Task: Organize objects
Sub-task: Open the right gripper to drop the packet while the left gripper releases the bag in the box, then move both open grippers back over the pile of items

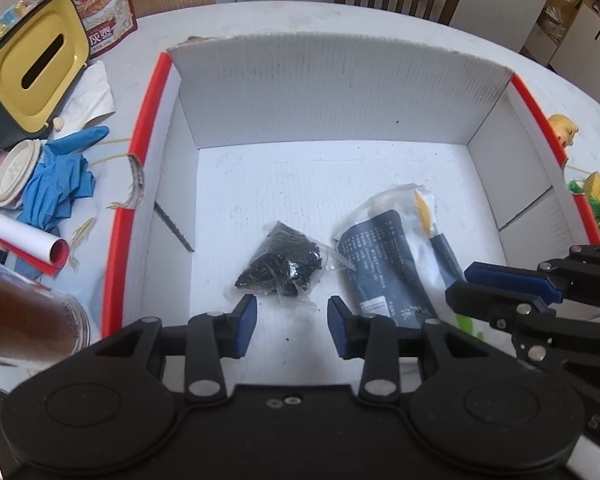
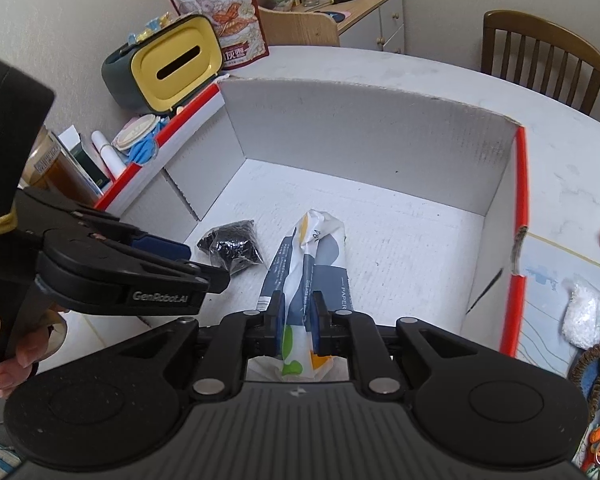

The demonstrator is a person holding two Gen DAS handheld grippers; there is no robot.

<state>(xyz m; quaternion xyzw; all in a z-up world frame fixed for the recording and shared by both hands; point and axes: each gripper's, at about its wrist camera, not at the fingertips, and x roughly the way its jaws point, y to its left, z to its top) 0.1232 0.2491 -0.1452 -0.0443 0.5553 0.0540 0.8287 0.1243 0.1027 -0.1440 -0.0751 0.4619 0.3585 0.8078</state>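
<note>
My right claw (image 2: 299, 320) is clamped on the near end of a paper packet (image 2: 312, 256), low in the centre of the right wrist view, with the rest of the packet lying out ahead on the floor of the white box (image 2: 380, 128). I judge I am setting it down inside. My left claw (image 1: 292, 320) stands open with nothing in it, hovering at the bottom centre of its own frame just short of a small clear bag of black bits (image 1: 284, 264), probably waiting its turn. That bag lies beside the packet, mid-box.

The packet is soft and crumpled, white with dark blue panels and small print, yellow and green patches near my pads, pinched narrow where I hold it.

Outside the box, at the upper left of the left wrist view, a yellow-lidded tissue holder (image 1: 32, 68), a blue glove (image 1: 60, 180) and a printed pouch (image 1: 96, 0) sit on the table (image 1: 560, 92), seemingly not yet sorted.
</note>
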